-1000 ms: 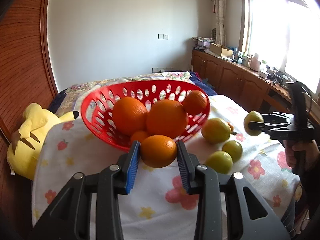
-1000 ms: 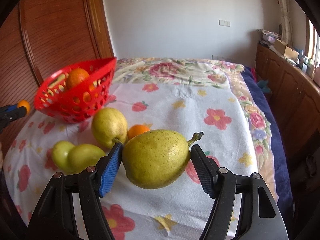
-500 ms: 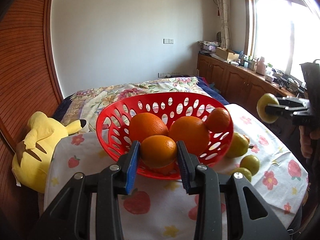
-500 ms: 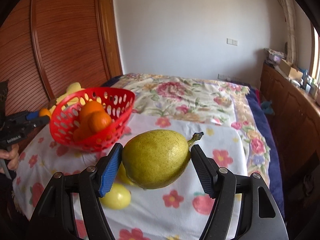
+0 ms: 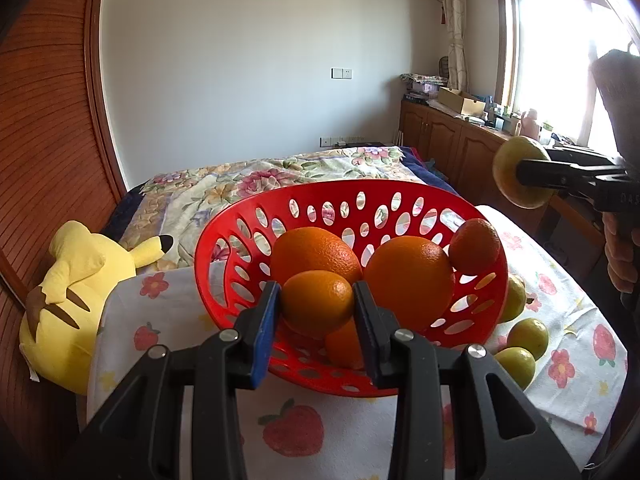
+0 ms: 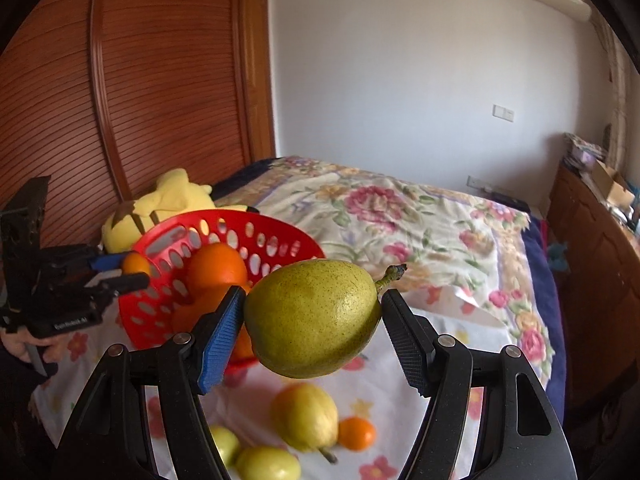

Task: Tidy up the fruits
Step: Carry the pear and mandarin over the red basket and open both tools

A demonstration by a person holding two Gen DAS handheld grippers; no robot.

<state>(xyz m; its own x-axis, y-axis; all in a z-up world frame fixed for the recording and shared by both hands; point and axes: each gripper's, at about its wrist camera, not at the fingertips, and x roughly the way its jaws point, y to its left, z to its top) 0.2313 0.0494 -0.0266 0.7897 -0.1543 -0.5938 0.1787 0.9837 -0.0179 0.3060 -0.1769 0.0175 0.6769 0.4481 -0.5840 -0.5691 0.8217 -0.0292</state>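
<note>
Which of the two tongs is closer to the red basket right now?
Left. The left tongs, gripping an orange, hang at the red basket, over its near rim. The right tongs, gripping a pear, are off to its side, clear of the rim.

a white flower-printed cloth (image 5: 568, 280) is spread over the bed; on it are set a red basket (image 5: 248, 240), loose pears (image 6: 304, 414) and a small orange (image 6: 357, 433).

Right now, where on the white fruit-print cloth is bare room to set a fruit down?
Free: the cloth between the plush toy and the red basket, and the strip with the strawberry print before the basket. Crowded: right of the basket, where green fruits lie close together, and the basket itself, holding oranges.
</note>
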